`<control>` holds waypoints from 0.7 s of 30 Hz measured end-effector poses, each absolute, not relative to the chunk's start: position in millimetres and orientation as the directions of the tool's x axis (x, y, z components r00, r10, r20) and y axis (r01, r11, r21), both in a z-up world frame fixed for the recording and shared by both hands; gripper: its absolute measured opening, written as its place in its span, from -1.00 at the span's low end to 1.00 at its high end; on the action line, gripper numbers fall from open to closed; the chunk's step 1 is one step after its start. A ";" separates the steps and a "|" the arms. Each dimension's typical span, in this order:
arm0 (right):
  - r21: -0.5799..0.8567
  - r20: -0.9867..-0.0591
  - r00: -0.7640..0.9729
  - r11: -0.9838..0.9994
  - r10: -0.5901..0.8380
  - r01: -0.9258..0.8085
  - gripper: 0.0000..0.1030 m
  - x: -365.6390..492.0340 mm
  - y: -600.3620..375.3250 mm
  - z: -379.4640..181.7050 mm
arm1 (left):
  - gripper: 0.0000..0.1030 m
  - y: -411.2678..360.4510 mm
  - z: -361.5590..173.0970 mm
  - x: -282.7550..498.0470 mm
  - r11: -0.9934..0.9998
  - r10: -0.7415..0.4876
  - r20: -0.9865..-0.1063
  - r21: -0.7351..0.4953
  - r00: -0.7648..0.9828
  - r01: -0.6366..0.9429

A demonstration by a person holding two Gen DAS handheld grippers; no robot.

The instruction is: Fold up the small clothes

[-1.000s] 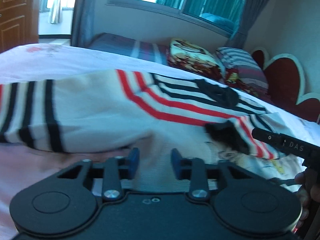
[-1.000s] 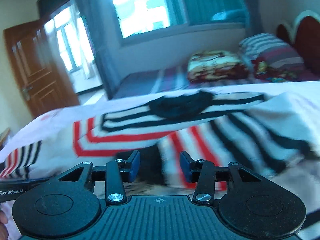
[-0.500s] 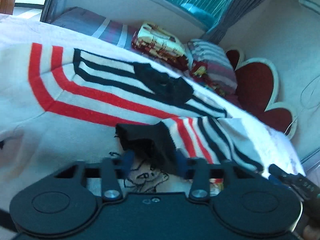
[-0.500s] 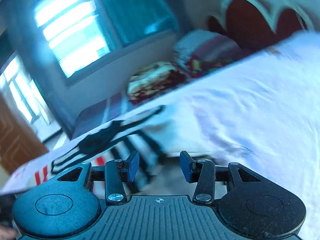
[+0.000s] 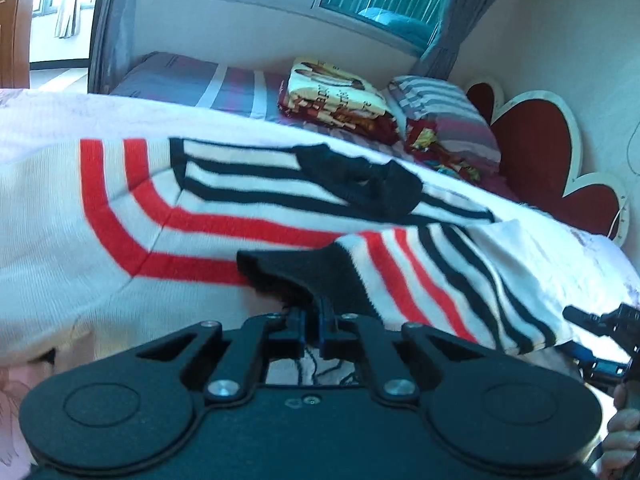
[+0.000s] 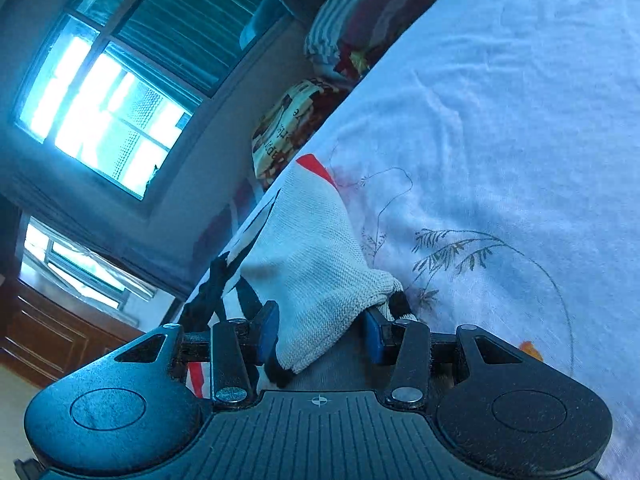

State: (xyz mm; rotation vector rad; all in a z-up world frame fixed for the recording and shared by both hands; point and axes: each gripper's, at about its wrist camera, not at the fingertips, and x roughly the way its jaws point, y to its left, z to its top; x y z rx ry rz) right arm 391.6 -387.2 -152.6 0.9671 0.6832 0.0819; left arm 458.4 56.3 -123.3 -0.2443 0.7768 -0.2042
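The left gripper [image 5: 311, 322] has its jaws pressed together on the black cuff [image 5: 292, 270] of a sleeve, likely so the sleeve can be carried across the body of the striped sweater [image 5: 200, 216]. The sweater lies spread over the bed [image 6: 500, 128], its collar toward the far edge. The right gripper [image 6: 320, 332] has jaws apart with a white knit corner of the sweater between them, fingers touching the cloth, probably readying a matching fold.
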 end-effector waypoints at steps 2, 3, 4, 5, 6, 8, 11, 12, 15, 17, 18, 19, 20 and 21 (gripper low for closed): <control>0.775 -0.500 0.787 0.592 0.362 0.221 -0.14 394.2 -390.4 -149.1 | -0.91 57.0 -126.6 457.6 0.954 -0.263 -0.664 -0.286 0.700 0.087; 0.765 -0.504 0.786 0.607 0.358 0.214 -0.26 394.2 -389.1 -146.8 | -0.91 57.9 -127.0 455.6 0.955 -0.260 -0.663 -0.284 0.702 0.086; 0.740 -0.520 0.782 0.639 0.343 0.211 -0.53 396.0 -386.8 -143.3 | -0.91 57.9 -126.8 456.2 0.956 -0.257 -0.661 -0.282 0.705 0.083; 0.699 -0.544 0.775 0.684 0.321 0.207 -0.84 398.5 -382.3 -139.8 | -0.91 58.1 -125.4 456.0 0.956 -0.254 -0.658 -0.281 0.709 0.081; 0.665 -0.560 0.772 0.719 0.302 0.202 -0.84 396.6 -377.5 -137.2 | -0.91 58.6 -121.9 454.8 0.957 -0.249 -0.646 -0.277 0.722 0.082; 0.642 -0.548 0.784 0.747 0.290 0.173 -0.84 390.9 -375.3 -129.4 | -0.91 57.9 -112.7 452.9 0.961 -0.243 -0.624 -0.256 0.743 0.100; 0.551 -0.610 0.749 0.818 0.259 0.166 -0.84 393.1 -367.0 -129.8 | -0.91 53.6 -118.5 458.5 0.970 -0.225 -0.672 -0.222 0.706 0.098; 0.545 -0.632 0.729 0.820 0.264 0.175 -0.85 394.1 -365.5 -137.8 | -0.91 51.6 -124.4 460.6 0.972 -0.218 -0.690 -0.213 0.690 0.095; 0.559 -0.625 0.726 0.813 0.285 0.162 -0.84 389.1 -370.7 -135.9 | -0.91 47.8 -123.6 458.2 0.977 -0.202 -0.683 -0.187 0.702 0.099; 0.553 -0.616 0.733 0.821 0.289 0.140 -0.83 384.7 -374.6 -134.1 | -0.91 48.8 -124.2 458.4 0.976 -0.204 -0.682 -0.197 0.702 0.091; 0.544 -0.606 0.741 0.830 0.288 0.122 -0.83 379.4 -376.9 -130.4 | -0.90 49.5 -125.1 458.1 0.976 -0.205 -0.682 -0.198 0.702 0.093; 0.530 -0.593 0.755 0.842 0.280 0.104 -0.83 372.8 -376.6 -125.1 | -0.90 49.7 -125.4 457.7 0.976 -0.206 -0.680 -0.196 0.703 0.096; 0.515 -0.577 0.771 0.853 0.270 0.087 -0.83 370.7 -376.4 -119.8 | -0.90 49.3 -125.8 457.0 0.977 -0.204 -0.679 -0.191 0.705 0.099; 0.501 -0.560 0.786 0.863 0.260 0.072 -0.83 369.0 -376.1 -111.9 | -0.90 48.7 -126.2 456.4 0.977 -0.202 -0.677 -0.187 0.708 0.100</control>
